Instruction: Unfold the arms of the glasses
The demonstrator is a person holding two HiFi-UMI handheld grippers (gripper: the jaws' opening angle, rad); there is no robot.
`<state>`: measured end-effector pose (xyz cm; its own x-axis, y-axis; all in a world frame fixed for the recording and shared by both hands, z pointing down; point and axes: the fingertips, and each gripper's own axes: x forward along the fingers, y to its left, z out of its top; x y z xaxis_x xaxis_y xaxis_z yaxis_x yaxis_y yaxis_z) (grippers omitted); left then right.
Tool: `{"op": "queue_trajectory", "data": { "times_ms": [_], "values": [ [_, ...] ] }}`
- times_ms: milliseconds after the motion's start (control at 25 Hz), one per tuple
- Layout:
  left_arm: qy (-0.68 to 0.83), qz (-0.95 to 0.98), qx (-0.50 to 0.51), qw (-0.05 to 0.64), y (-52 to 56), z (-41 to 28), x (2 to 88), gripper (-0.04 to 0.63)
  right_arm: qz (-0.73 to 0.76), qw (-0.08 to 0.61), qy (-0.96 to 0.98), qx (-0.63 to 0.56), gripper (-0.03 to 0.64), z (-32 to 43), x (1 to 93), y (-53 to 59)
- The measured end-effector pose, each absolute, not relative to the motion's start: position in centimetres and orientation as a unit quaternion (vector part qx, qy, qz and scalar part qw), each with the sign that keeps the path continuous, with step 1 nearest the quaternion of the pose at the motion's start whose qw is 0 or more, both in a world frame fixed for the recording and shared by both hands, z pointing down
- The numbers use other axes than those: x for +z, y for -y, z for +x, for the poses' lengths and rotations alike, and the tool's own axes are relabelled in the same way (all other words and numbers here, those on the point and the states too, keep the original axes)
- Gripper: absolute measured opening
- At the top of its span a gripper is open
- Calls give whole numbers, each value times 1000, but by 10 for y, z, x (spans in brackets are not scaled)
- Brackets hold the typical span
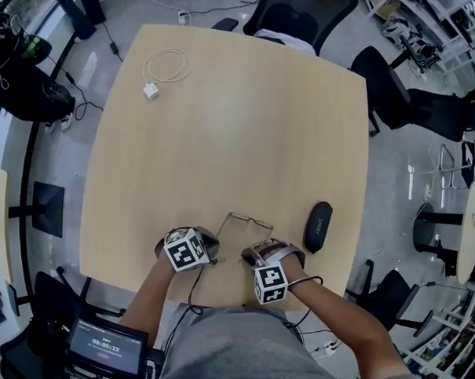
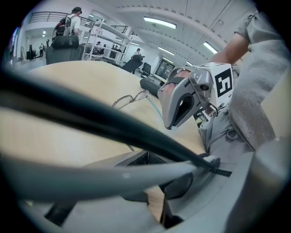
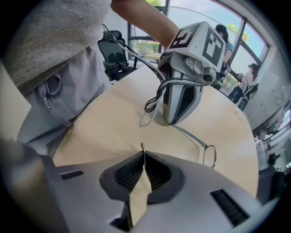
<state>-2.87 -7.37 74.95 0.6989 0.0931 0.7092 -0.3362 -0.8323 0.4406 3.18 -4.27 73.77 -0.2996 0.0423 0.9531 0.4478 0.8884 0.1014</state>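
Thin wire-rimmed glasses [image 1: 247, 220] lie on the tan table [image 1: 234, 122] near its front edge, lenses away from me and both arms spread toward me. My left gripper [image 1: 216, 258] is shut on the end of one arm; in the right gripper view it [image 3: 175, 119] stands tip-down on the table with the arm running to a lens [image 3: 210, 155]. My right gripper [image 1: 254, 259] is shut on the tip of the other arm, a thin sliver showing above its pads [image 3: 154, 170]. In the left gripper view the glasses [image 2: 129, 98] lie beyond a dark cable.
A black glasses case [image 1: 318, 226] lies just right of the glasses. A white charger with its coiled cable [image 1: 165, 70] sits at the far left of the table. Office chairs [image 1: 382, 84] ring the table. My lap and a small screen [image 1: 107, 344] are below the front edge.
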Motion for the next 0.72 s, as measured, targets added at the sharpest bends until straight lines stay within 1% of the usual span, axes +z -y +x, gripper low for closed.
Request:
{"op": "queue_trajectory", "data": {
  "times_ms": [400, 720],
  "values": [
    [74, 877, 381, 285, 75, -30, 749, 8, -203, 568, 771, -205, 14, 49, 733, 30],
    [82, 877, 379, 285, 76, -32, 749, 8, -229, 567, 766, -198, 15, 71, 735, 23]
  ]
}}
